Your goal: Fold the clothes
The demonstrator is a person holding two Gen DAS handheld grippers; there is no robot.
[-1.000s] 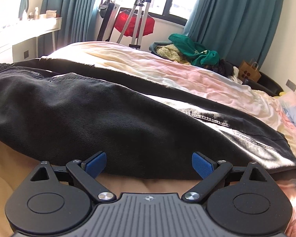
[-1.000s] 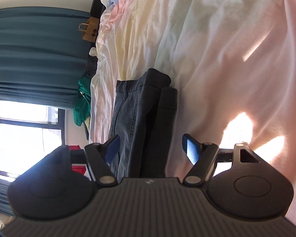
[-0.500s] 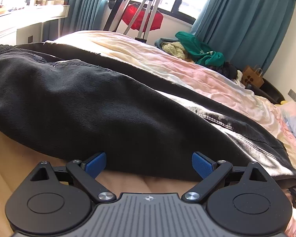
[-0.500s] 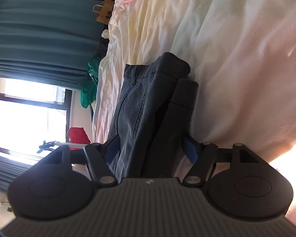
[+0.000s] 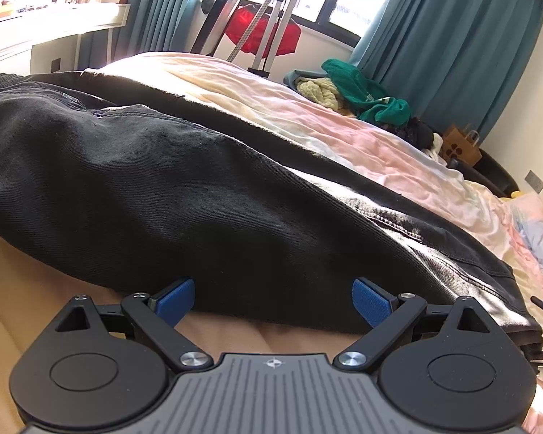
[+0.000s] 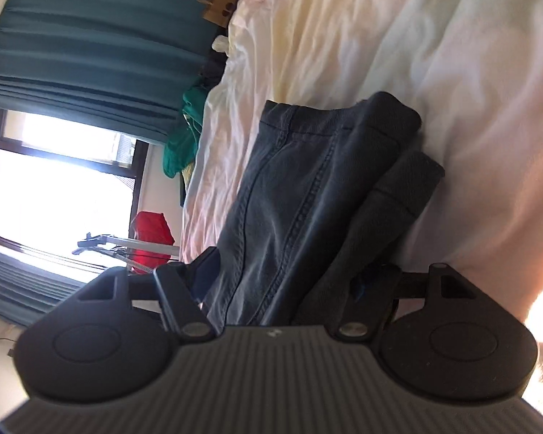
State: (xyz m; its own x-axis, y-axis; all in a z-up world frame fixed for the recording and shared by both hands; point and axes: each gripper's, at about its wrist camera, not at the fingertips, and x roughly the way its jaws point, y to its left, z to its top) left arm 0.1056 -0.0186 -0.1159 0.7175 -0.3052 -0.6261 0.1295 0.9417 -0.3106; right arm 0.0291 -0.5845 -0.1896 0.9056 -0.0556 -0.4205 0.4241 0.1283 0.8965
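black denim trousers (image 5: 206, 195) lie lengthwise-doubled on the pastel bed sheet (image 5: 380, 152); crosswise folds remain. left claw (image 5: 273, 298) spread, right claw (image 6: 289, 282) spread astride the legs.

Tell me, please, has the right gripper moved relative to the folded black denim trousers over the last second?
Yes. The right gripper has advanced along the folded black denim trousers lying on the pastel bedsheet; the fabric now sits between its jaws, where earlier it lay just ahead.

Black jeans (image 5: 206, 195) lying lengthwise on bed, legs together.
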